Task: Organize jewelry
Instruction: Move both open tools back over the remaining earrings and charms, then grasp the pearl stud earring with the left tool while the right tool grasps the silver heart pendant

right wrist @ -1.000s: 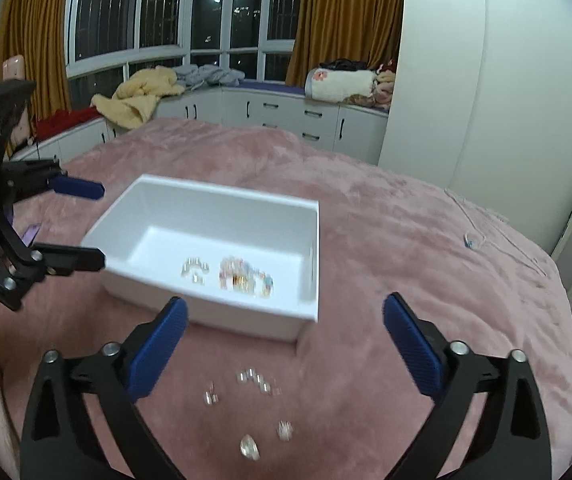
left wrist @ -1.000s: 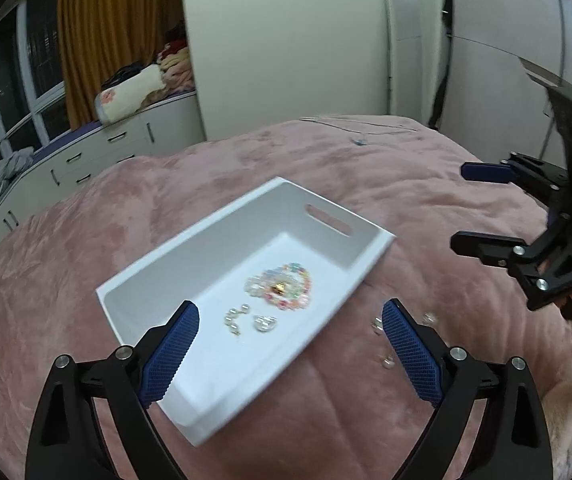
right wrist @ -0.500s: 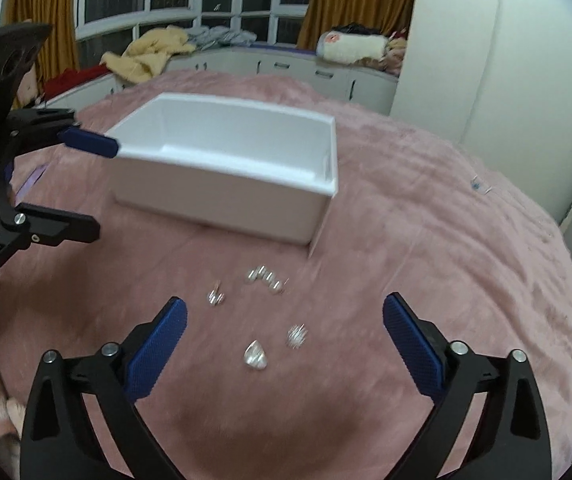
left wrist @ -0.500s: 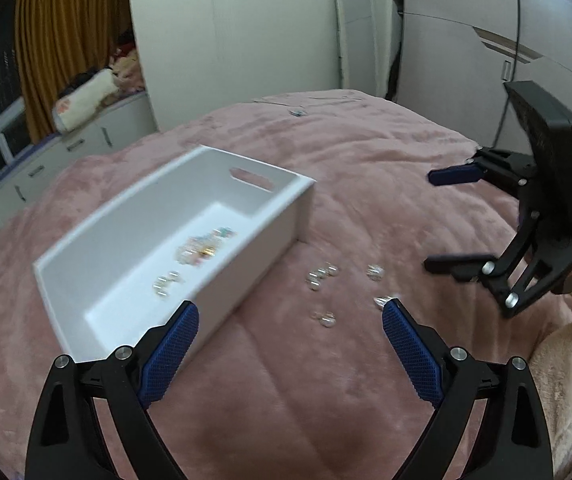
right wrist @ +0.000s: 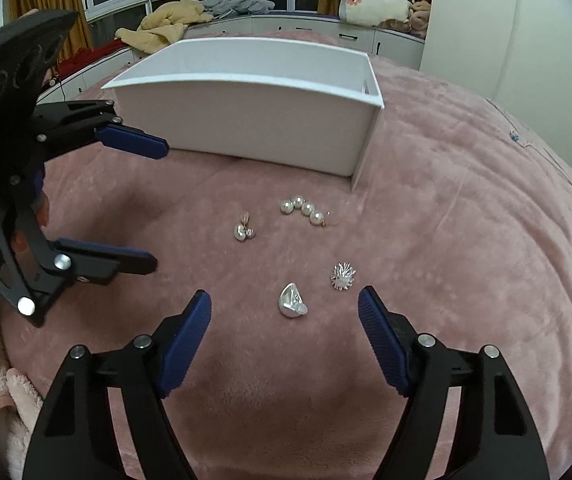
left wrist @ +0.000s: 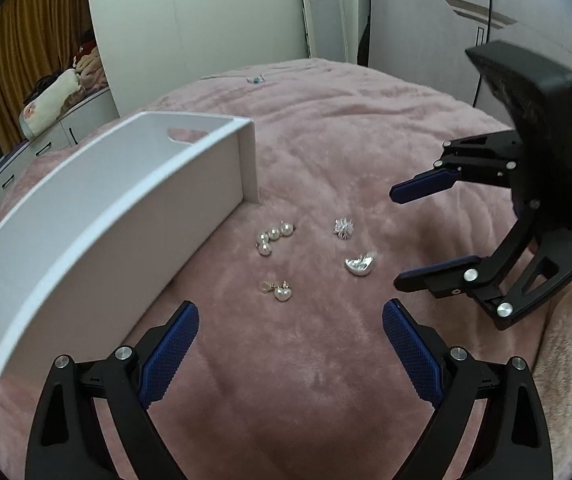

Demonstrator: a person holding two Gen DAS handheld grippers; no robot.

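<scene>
Several pieces of jewelry lie on the pink blanket beside a white box [left wrist: 98,216] [right wrist: 246,120]. They are a curved pearl piece [left wrist: 273,236] [right wrist: 304,208], a small pearl earring pair [left wrist: 280,291] [right wrist: 243,230], a spiky silver piece [left wrist: 344,228] [right wrist: 343,276] and a smooth silver shell-shaped piece [left wrist: 360,265] [right wrist: 292,302]. My left gripper [left wrist: 290,324] [right wrist: 154,200] is open and empty, low over the blanket just short of the pearl earring pair. My right gripper [right wrist: 284,314] [left wrist: 396,236] is open and empty, with the shell-shaped piece between its tips.
The pink blanket [left wrist: 326,360] covers a bed. White wardrobes [left wrist: 206,32] stand behind it. A window bench with drawers, folded bedding and clothes [right wrist: 214,12] runs along the far side. A thin chain with a small pendant [left wrist: 256,79] lies far back on the blanket.
Both grippers have come down and closer to the loose jewelry beside the box. The box's inside and the pieces in it are no longer visible.
</scene>
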